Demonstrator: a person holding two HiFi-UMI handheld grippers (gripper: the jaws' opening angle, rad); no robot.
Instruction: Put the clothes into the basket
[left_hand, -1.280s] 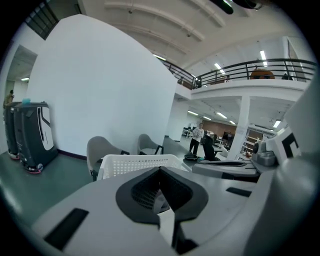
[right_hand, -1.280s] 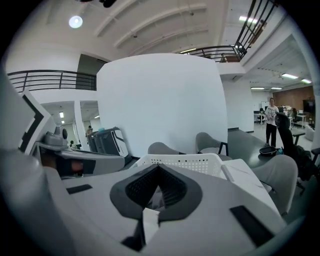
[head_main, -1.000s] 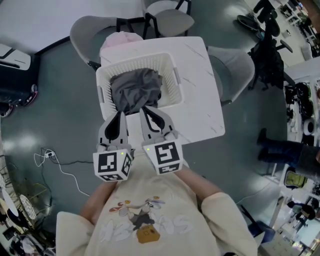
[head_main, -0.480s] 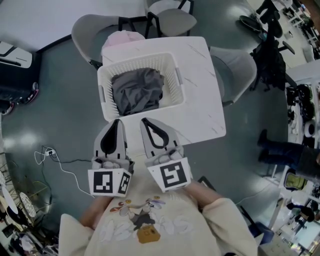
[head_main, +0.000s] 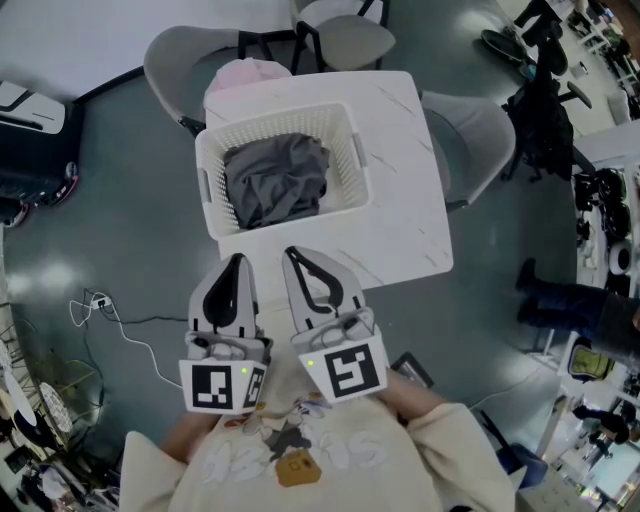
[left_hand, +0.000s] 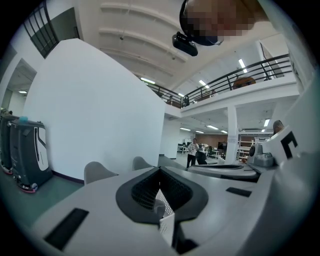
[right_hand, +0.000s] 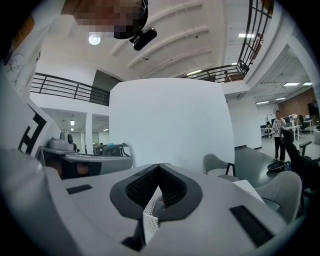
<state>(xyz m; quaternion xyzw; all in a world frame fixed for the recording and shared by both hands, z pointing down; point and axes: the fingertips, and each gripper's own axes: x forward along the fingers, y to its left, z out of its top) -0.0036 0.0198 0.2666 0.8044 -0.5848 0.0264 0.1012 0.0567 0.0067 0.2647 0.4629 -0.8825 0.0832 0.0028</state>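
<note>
A white perforated basket (head_main: 209, 170) stands on the white table (head_main: 400, 215), and a crumpled grey garment (head_main: 276, 180) lies inside it. Both grippers hover side by side in front of the table's near edge, close to the person's chest. The left gripper (head_main: 236, 261) is shut with nothing in it. To its right, the right gripper (head_main: 291, 254) is also shut and empty. In the left gripper view the jaws (left_hand: 160, 170) meet at their tips, as they do in the right gripper view (right_hand: 159, 165). Both point up at the white wall.
A pink item (head_main: 246, 74) lies on a grey chair (head_main: 178, 62) behind the basket. Two more chairs (head_main: 347, 40) (head_main: 482, 132) flank the table. A white cable (head_main: 112, 322) trails on the floor at left, and black bags (head_main: 540, 115) stand at right.
Both grippers have drawn back from the basket's near rim toward the person's chest, staying shut. The grey garment stays in the basket.
</note>
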